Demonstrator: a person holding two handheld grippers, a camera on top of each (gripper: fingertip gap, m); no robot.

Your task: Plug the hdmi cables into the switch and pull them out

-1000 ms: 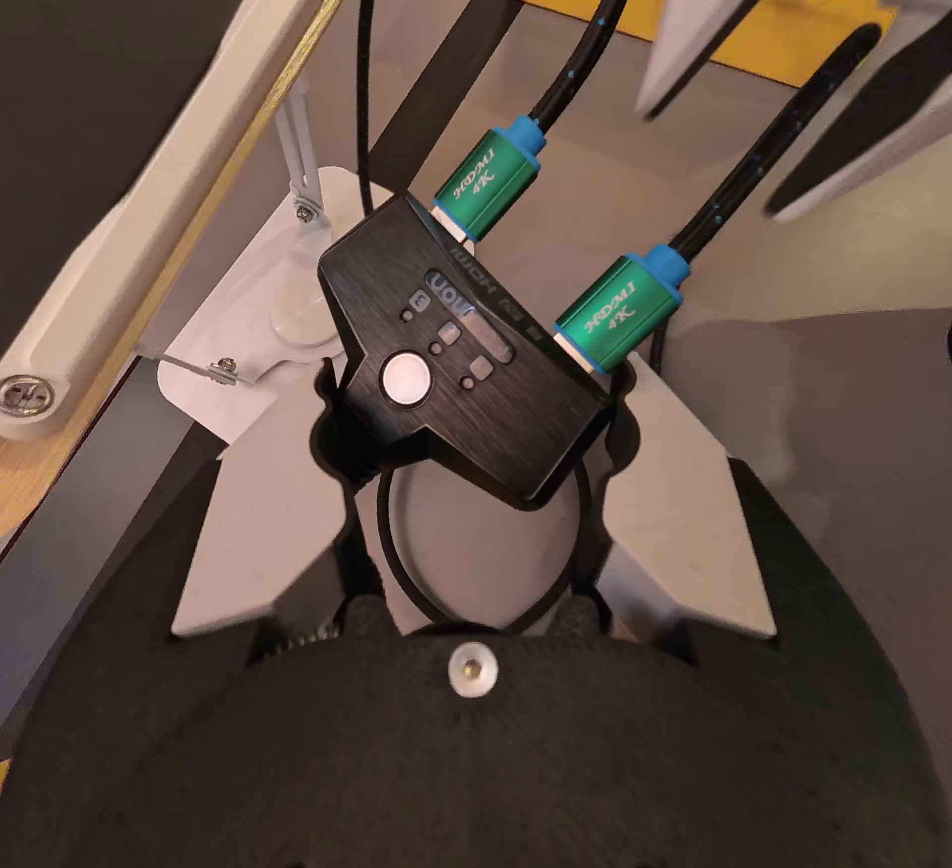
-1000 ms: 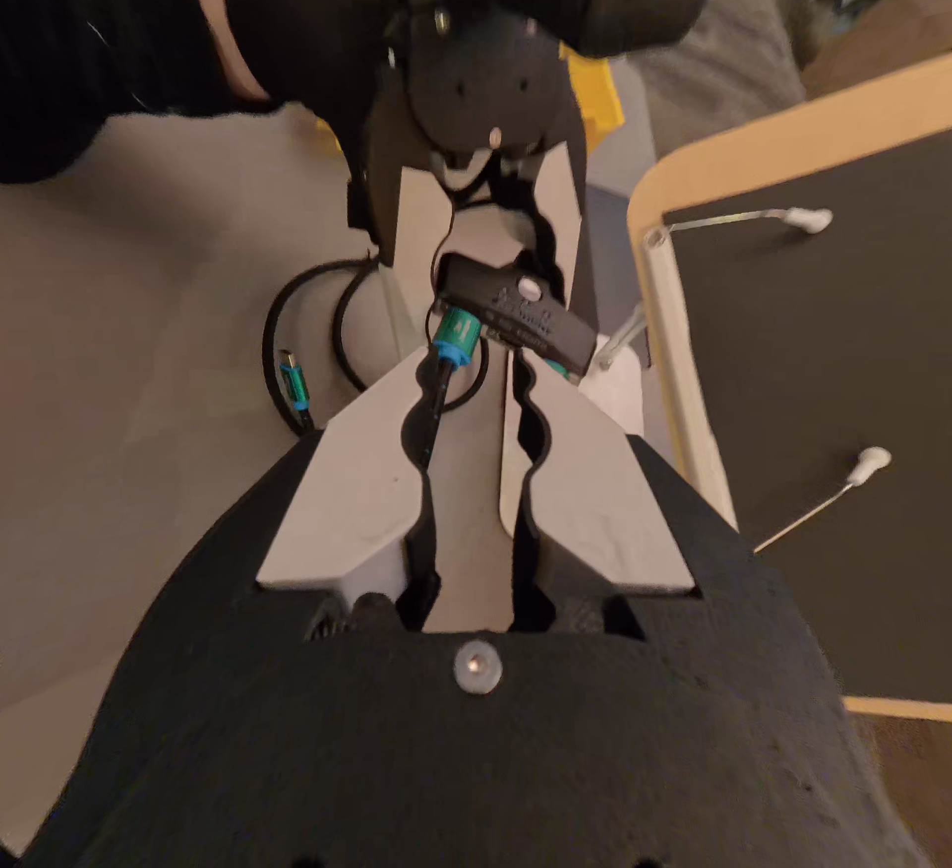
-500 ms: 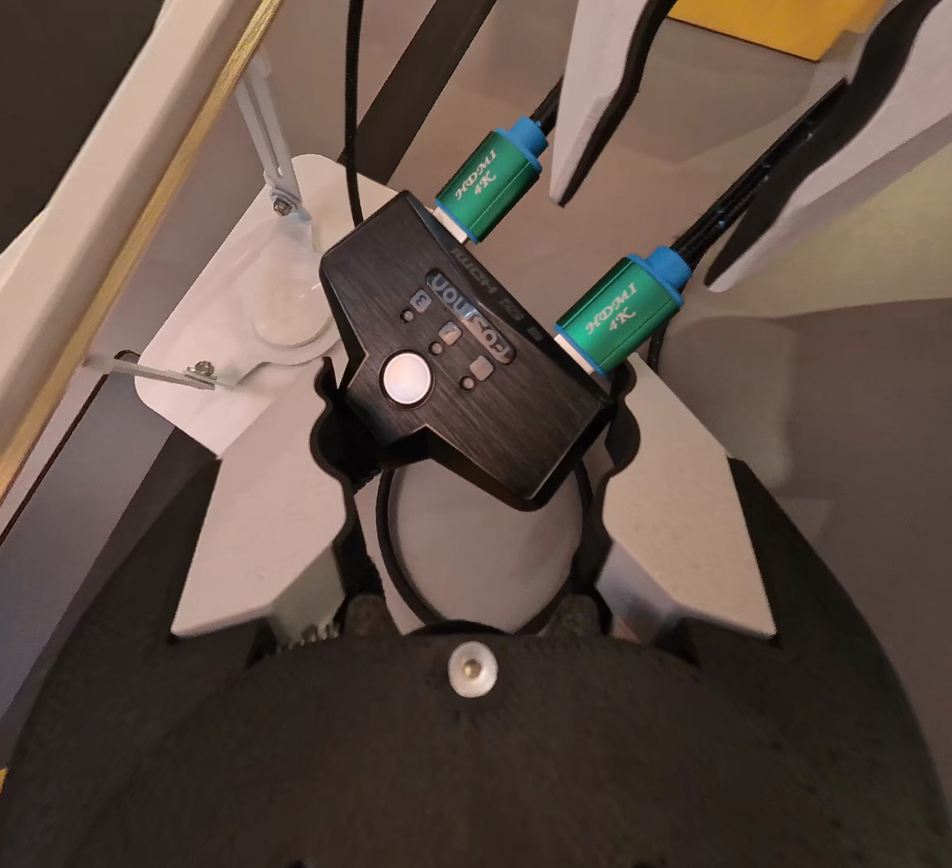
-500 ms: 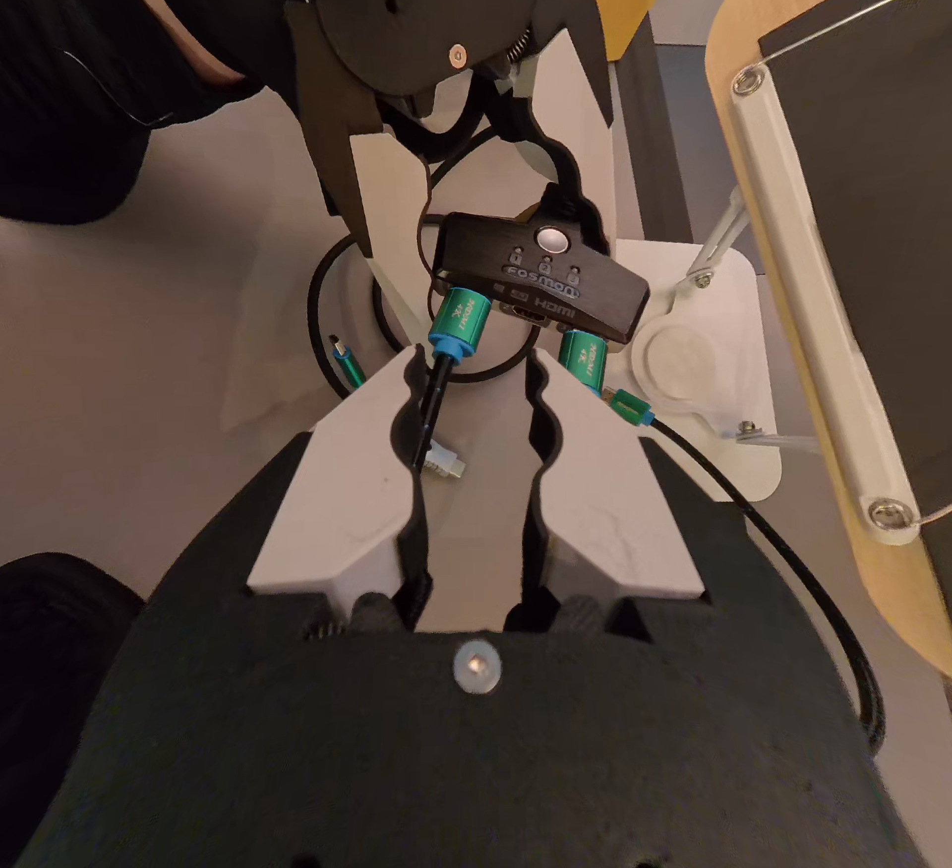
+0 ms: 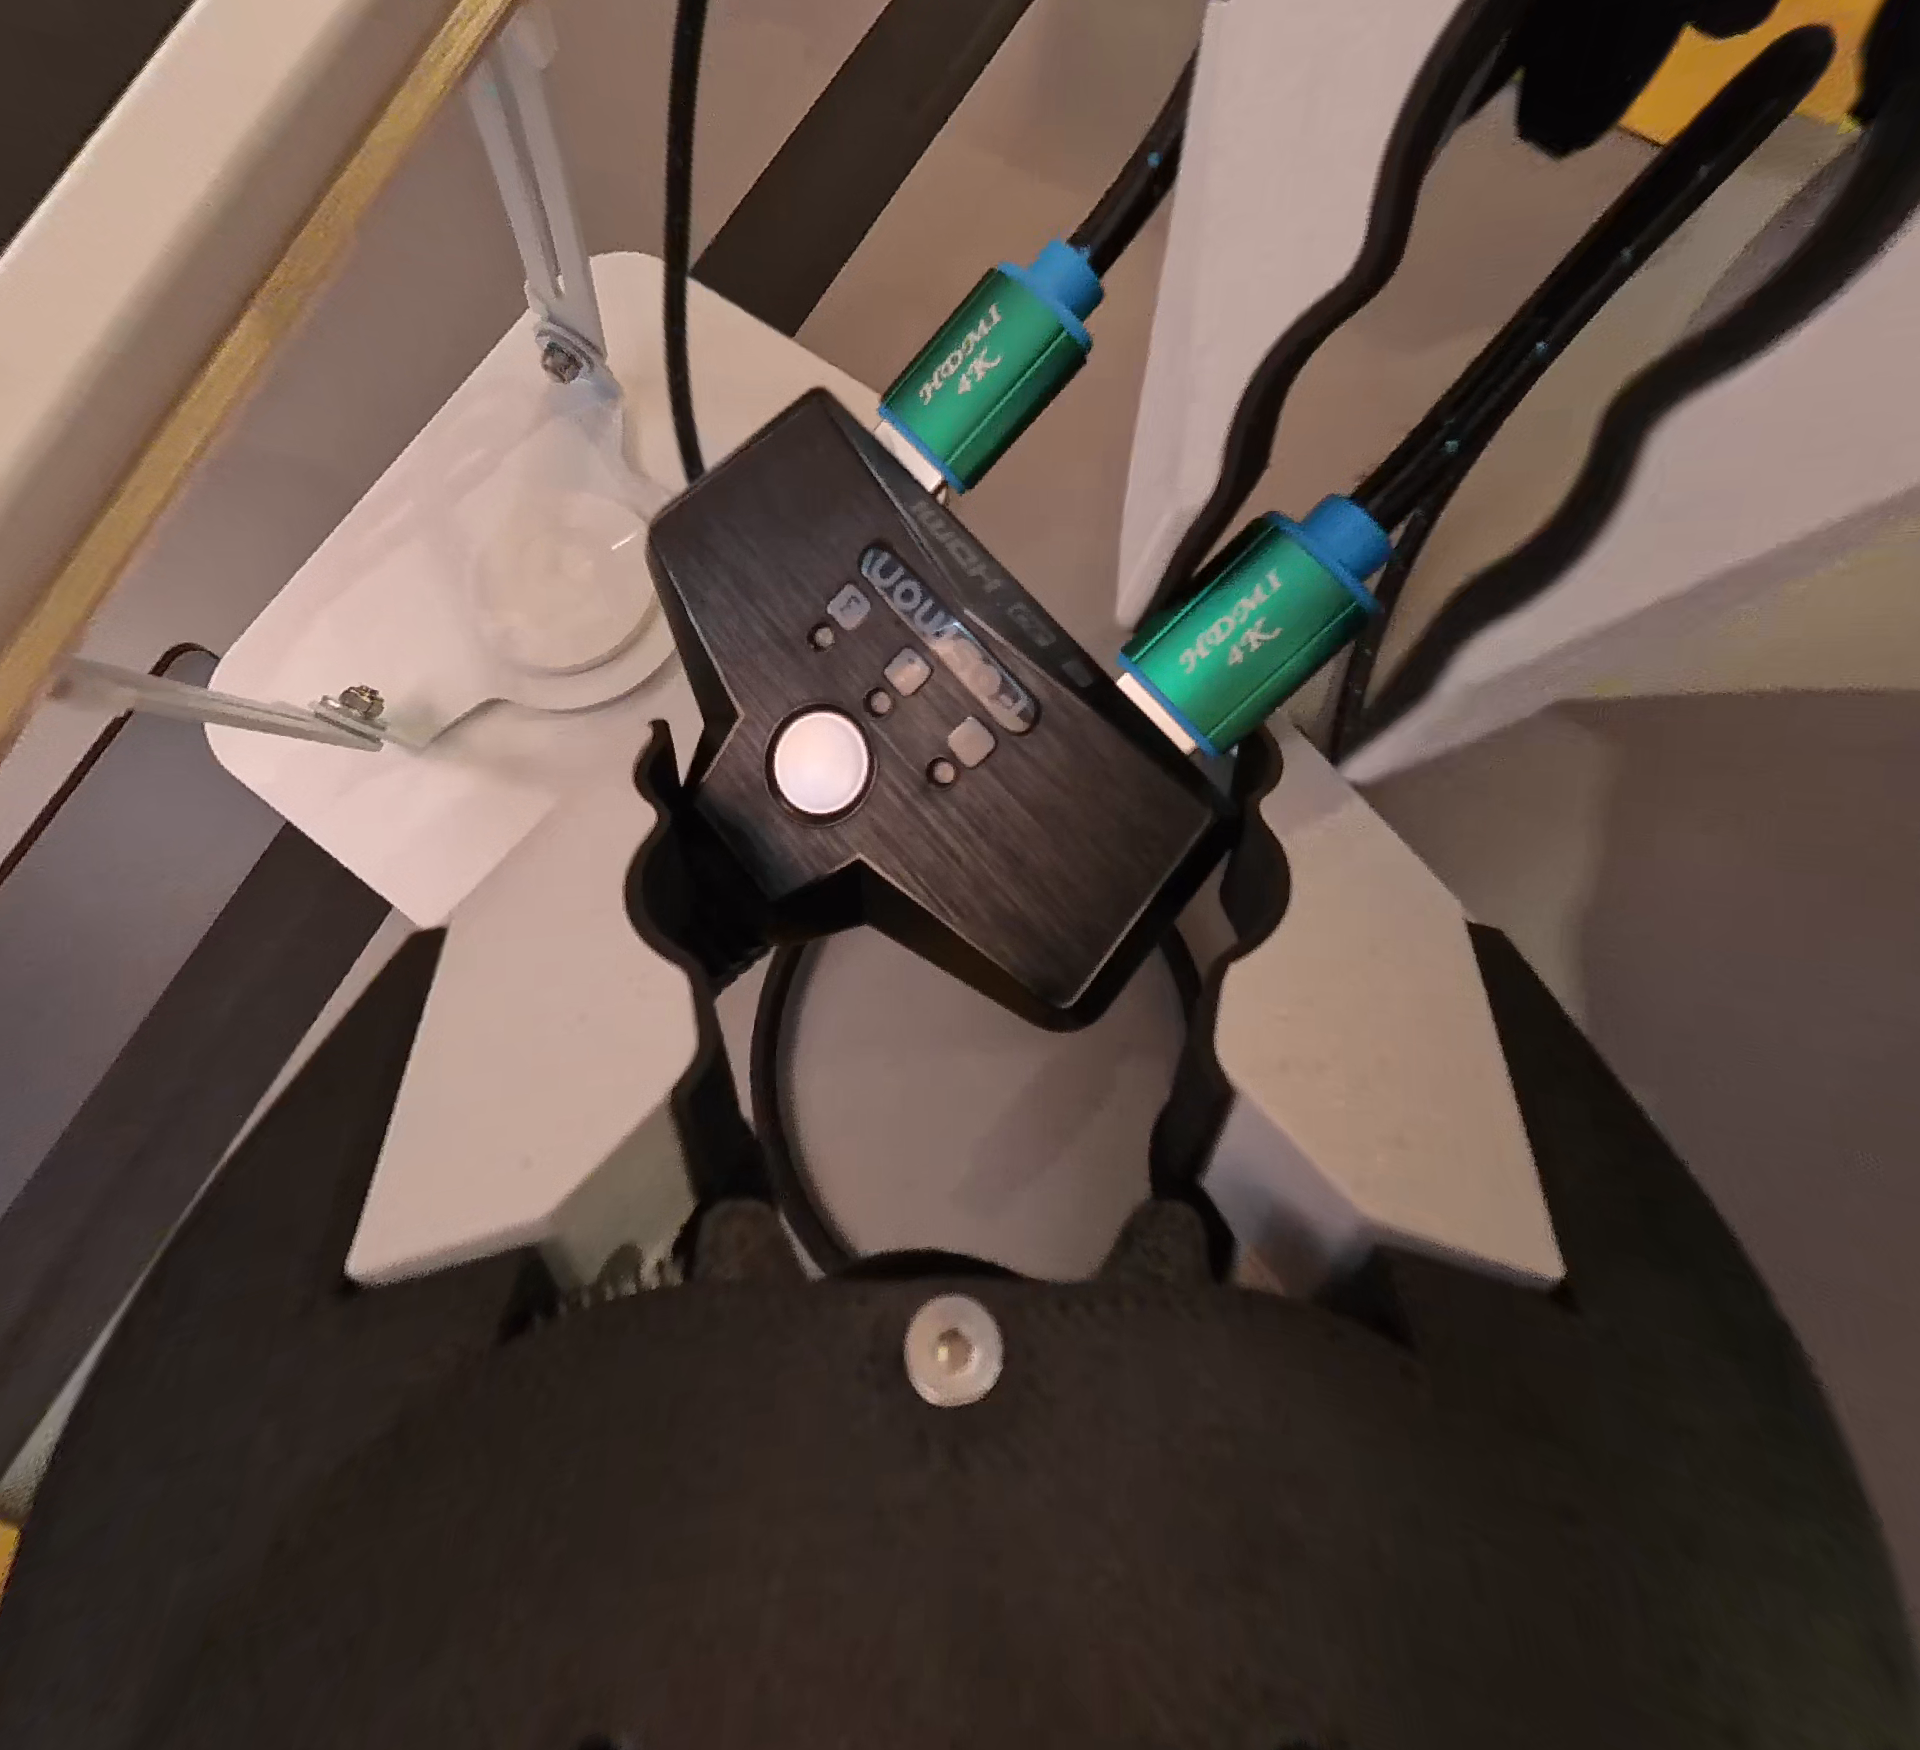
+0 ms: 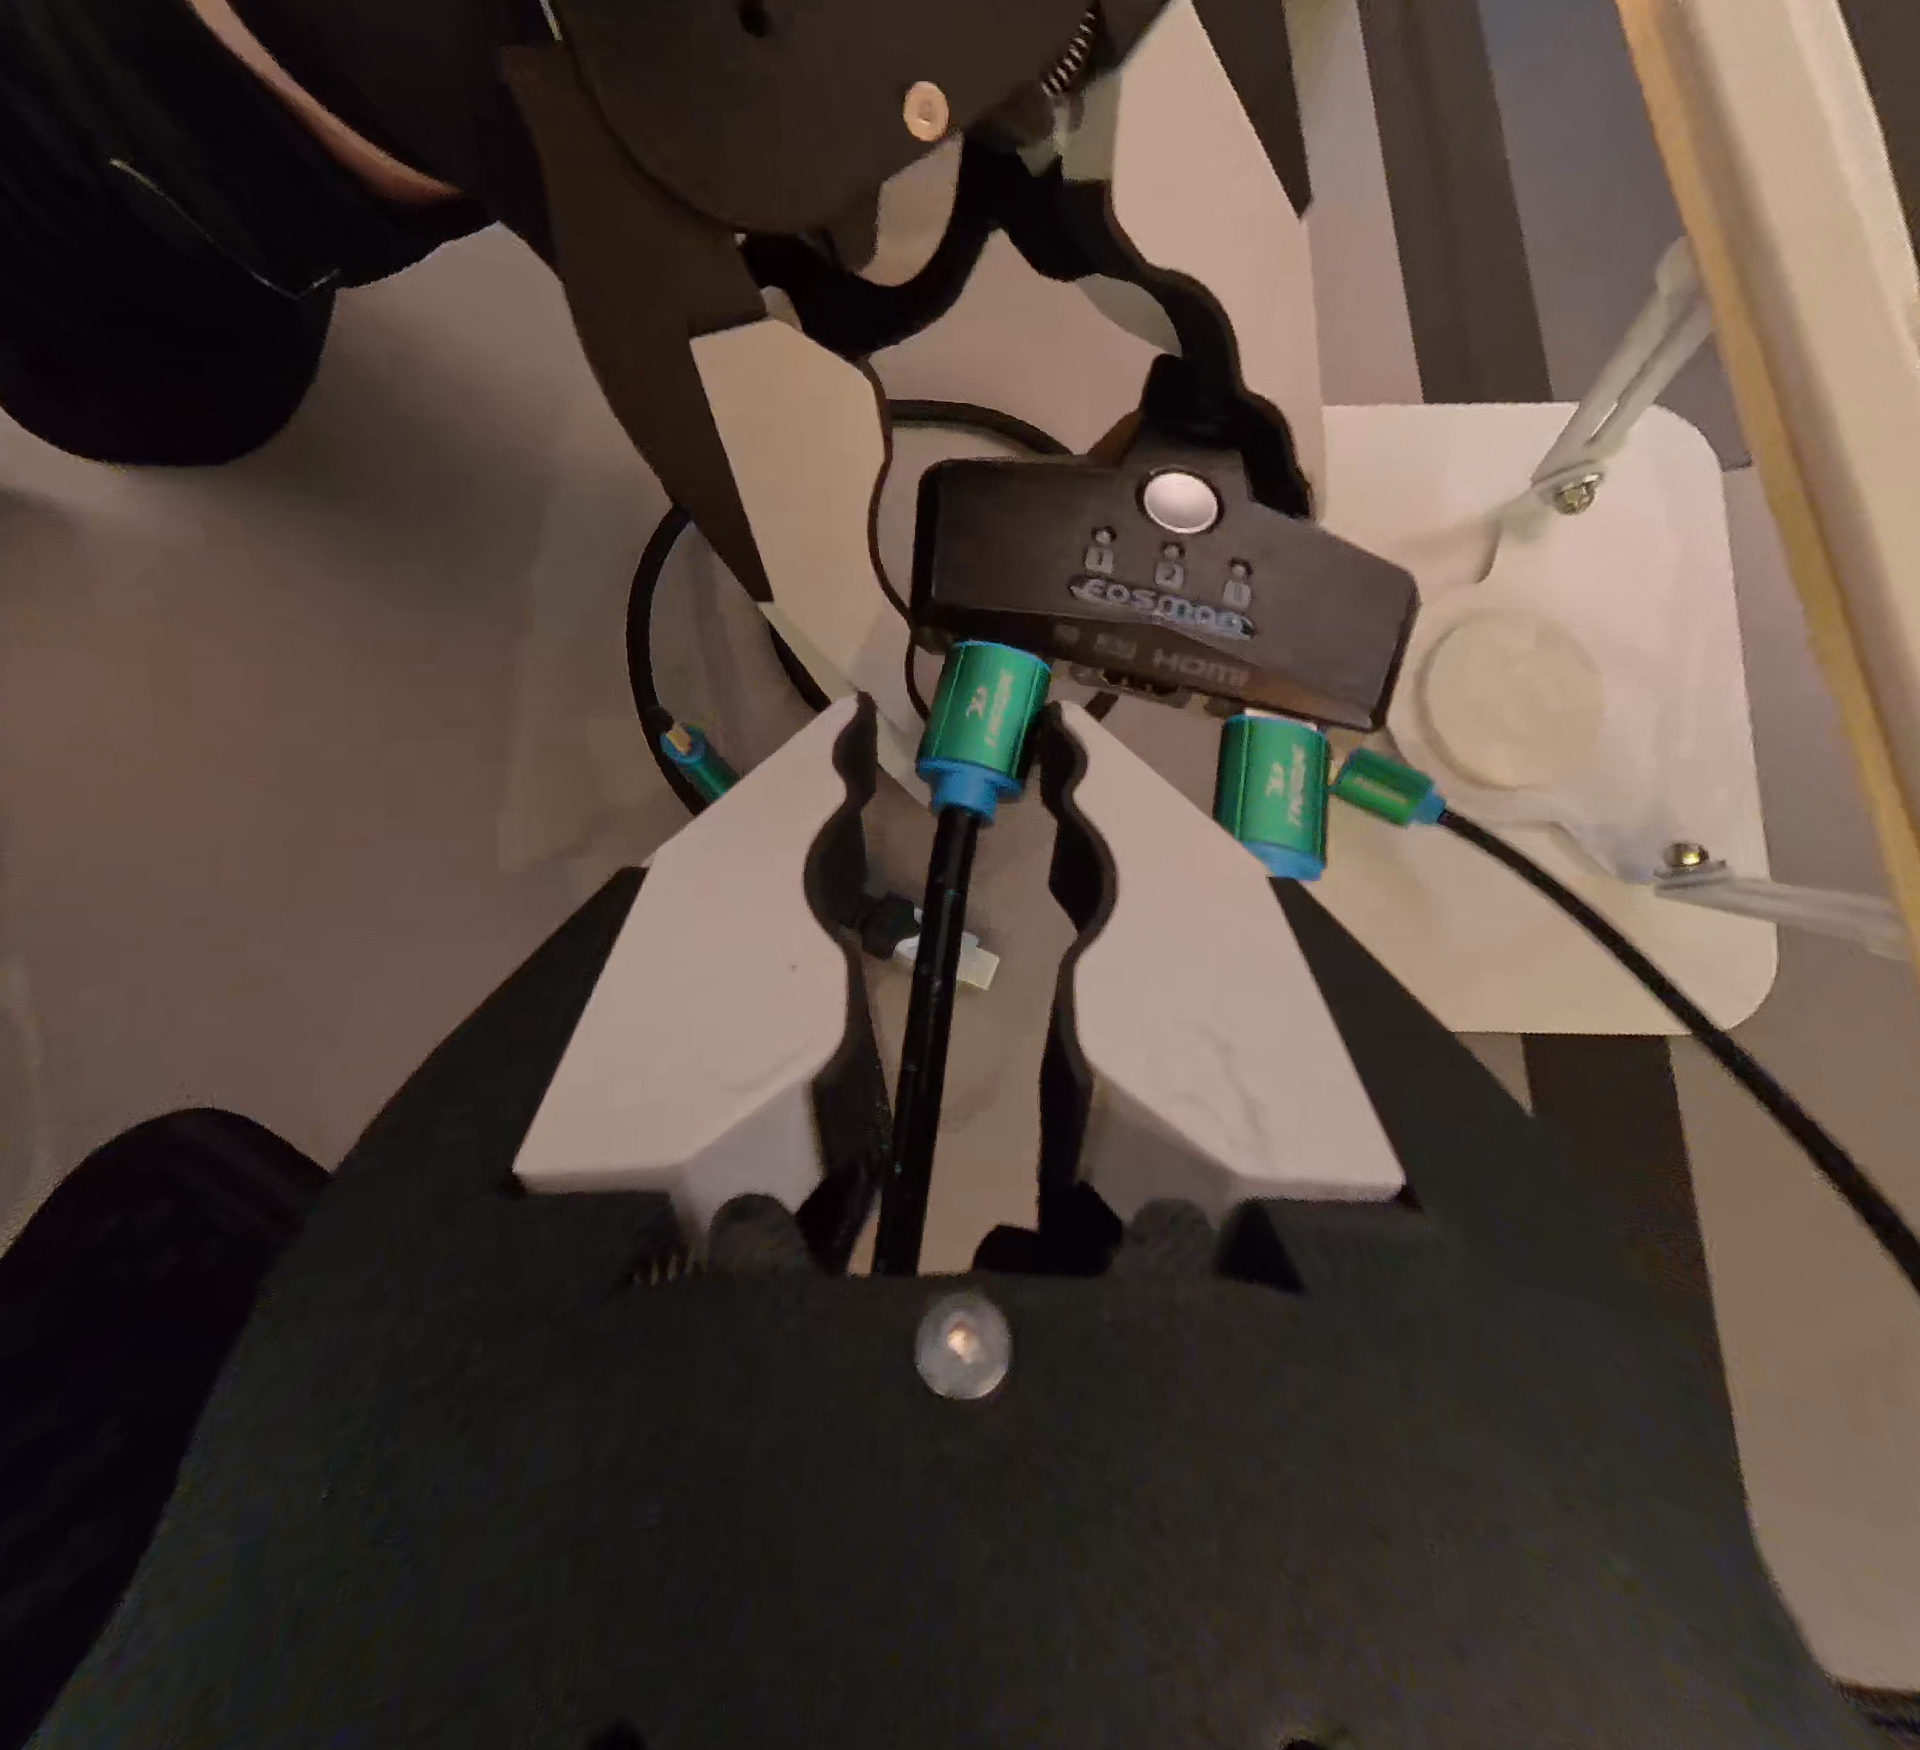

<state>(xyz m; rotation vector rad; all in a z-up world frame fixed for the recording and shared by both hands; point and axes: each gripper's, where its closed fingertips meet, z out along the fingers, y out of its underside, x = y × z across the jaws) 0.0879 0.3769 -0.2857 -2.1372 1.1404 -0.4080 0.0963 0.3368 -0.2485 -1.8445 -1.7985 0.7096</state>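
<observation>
Jaws of the left gripper [image 5: 956, 859] were clamped on the switch [image 5: 935, 713], holding it off the table [image 6: 260, 713]; the right gripper [image 6: 961, 744] stood open, its fingers to either side of one green plug [image 6: 977, 724] without visibly pinching it. Both plugs sat in the outer ports, the second plug [image 6: 1273, 791] just beside. The switch looked small, light, rigid and smooth, so it might twist under a pull. The plug shell looked hard and slick; grip its flat sides near the blue collar, not the stiff braided cable [image 6: 930, 994].
</observation>
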